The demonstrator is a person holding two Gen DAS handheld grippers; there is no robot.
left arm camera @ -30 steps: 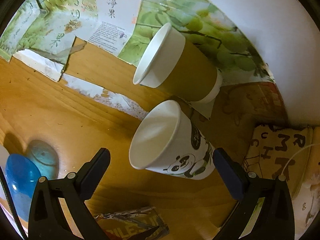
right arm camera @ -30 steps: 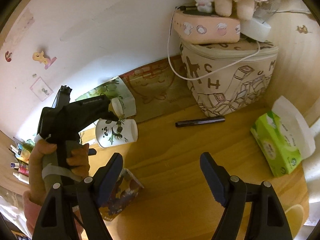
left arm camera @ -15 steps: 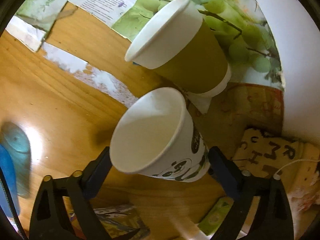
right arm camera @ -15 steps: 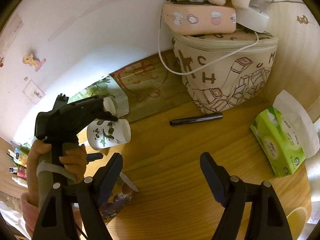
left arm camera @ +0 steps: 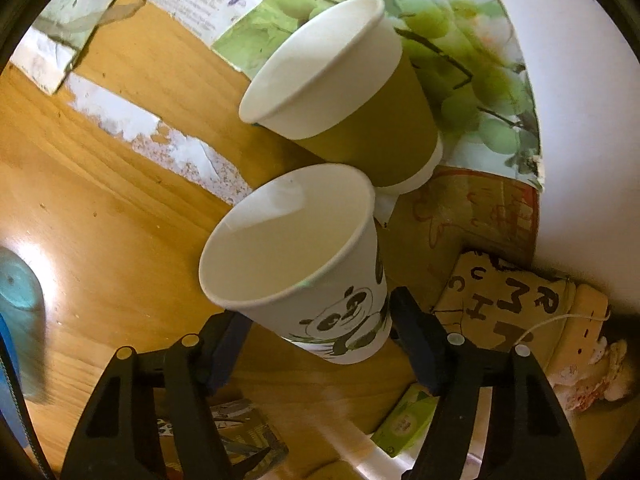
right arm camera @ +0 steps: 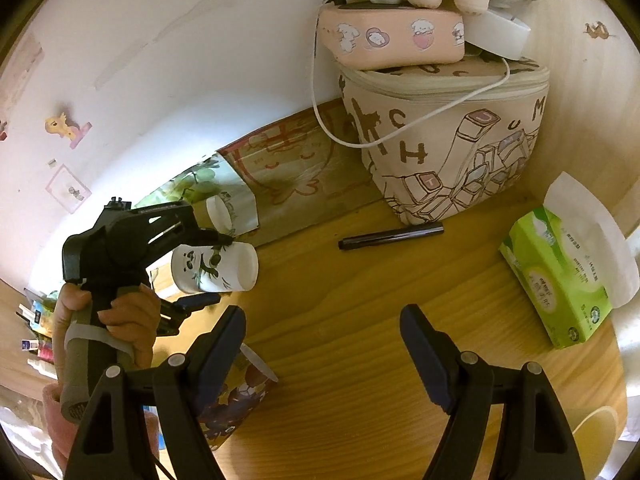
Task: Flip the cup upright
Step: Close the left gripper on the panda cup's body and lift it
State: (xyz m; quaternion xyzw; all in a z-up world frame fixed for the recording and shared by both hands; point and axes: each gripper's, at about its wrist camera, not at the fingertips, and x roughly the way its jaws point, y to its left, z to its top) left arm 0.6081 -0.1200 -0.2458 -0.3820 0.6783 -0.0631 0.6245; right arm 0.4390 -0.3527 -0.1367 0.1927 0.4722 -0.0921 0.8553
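Panda cup (left arm camera: 304,264) is clamped between the two fingers of the left gripper (left arm camera: 316,336), which press on its lower body near the base. The cup is held on its side: in the right wrist view (right arm camera: 214,266) it lies roughly horizontal, its body appearing just above the tabletop (right arm camera: 360,320), though contact with the wood cannot be told. Its open mouth is turned toward the left wrist camera. Just behind the panda cup, a brown-sleeved cup (left arm camera: 344,92) is seen lying tilted on a grape-printed sheet (left arm camera: 472,40), mouth turned the same way. The right gripper (right arm camera: 322,344) is held with its fingers spread wide and nothing between them, well apart from the panda cup. Beyond the panda cup, toward the wall, a black pen (right arm camera: 390,236) lies on the tabletop in front of a lettered pouch (right arm camera: 444,152). A green tissue pack (right arm camera: 556,276) stands further off than the pen.
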